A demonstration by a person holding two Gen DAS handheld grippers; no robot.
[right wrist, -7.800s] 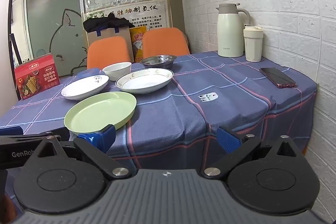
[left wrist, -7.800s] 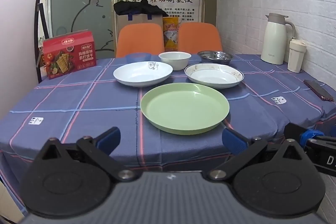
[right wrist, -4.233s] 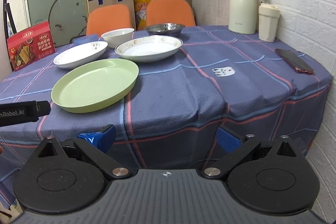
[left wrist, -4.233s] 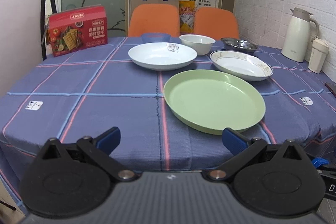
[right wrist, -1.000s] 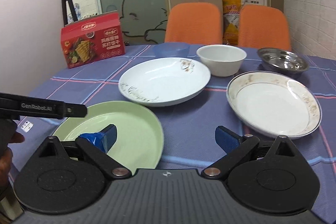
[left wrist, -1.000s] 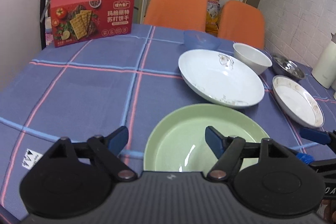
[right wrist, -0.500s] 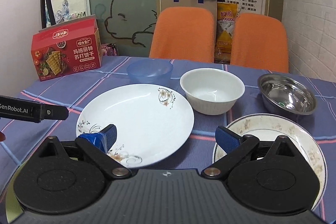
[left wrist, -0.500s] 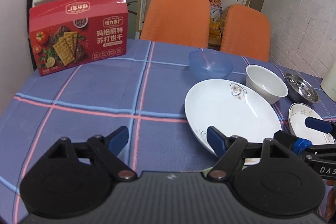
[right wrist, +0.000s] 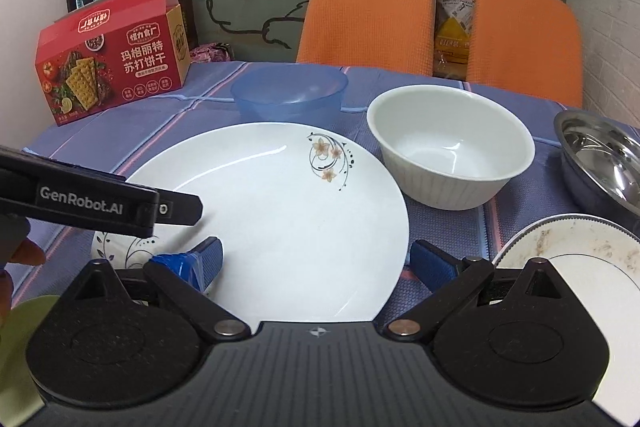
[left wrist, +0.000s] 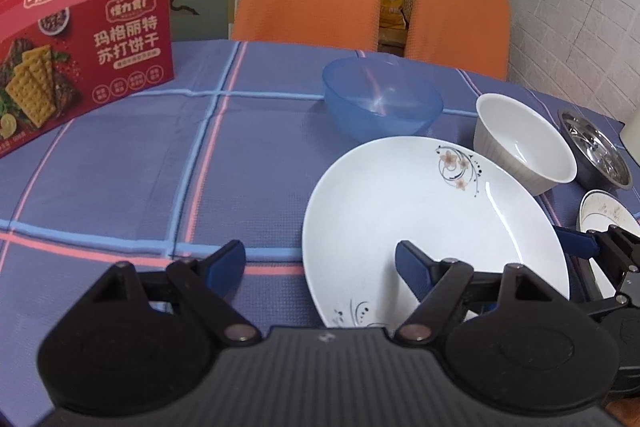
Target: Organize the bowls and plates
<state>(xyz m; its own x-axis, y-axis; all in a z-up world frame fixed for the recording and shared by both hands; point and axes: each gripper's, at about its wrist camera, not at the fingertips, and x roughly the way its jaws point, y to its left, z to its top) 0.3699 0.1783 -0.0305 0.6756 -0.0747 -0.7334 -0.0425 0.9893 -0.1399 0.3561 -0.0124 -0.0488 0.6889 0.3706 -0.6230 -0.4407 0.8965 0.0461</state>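
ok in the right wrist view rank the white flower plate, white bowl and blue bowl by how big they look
1. White round ceramic plate with flower print, clearly largest.
2. White ceramic bowl.
3. Translucent blue plastic bowl, which looks smallest, but it sits farther from the camera, so its rank against the white bowl is unsure.

free: tablecloth (left wrist: 120,167) left (bare) | blocked: bowls (right wrist: 450,155) behind plate (right wrist: 280,211)

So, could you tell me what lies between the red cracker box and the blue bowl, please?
Nothing: the left wrist view shows only bare checked tablecloth between the red cracker box and the blue bowl.
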